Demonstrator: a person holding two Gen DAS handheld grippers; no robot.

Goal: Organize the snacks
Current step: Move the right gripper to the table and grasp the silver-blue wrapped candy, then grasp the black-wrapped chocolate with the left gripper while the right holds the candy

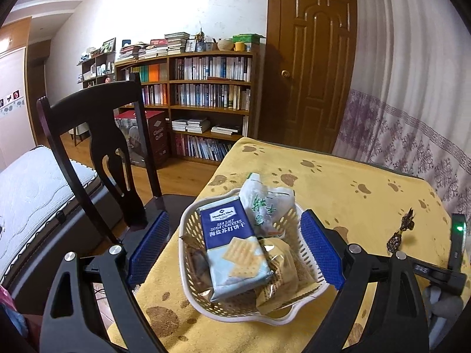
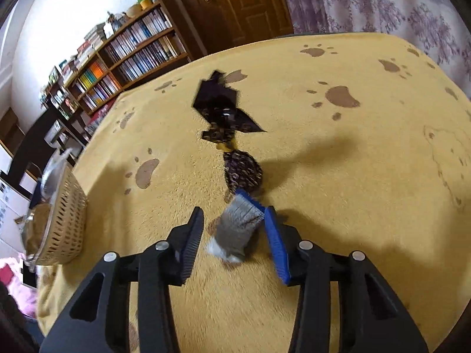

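A white perforated basket [image 1: 306,264] is seen at the lower centre of the left wrist view, standing on a yellow paw-print cloth [image 1: 338,182] close to the cloth's left edge, beyond which a dark chair [image 1: 97,135] stands. The left gripper [image 1: 235,250] is spread wide, its blue pads on either side of the basket; whether they touch the basket cannot be told. At least four packets are counted inside: one blue soda cracker pack [image 1: 232,247] lying on top, one white-and-green packet [image 1: 265,206] behind it, one golden packet [image 1: 279,267] to the right and a dark one partly hidden at the left. Bare cloth is left open in the upper right of that frame.

In the right wrist view, the right gripper [image 2: 235,235] is held open over the cloth, with a blurred grey-and-white wrapped sweet [image 2: 235,229] between its fingers, nearer the right one; contact cannot be told. One patterned dark wrapped sweet [image 2: 229,126] lies along the centre of the frame. Wide open cloth is seen to the right, and the basket [image 2: 66,220] sits at the left edge.
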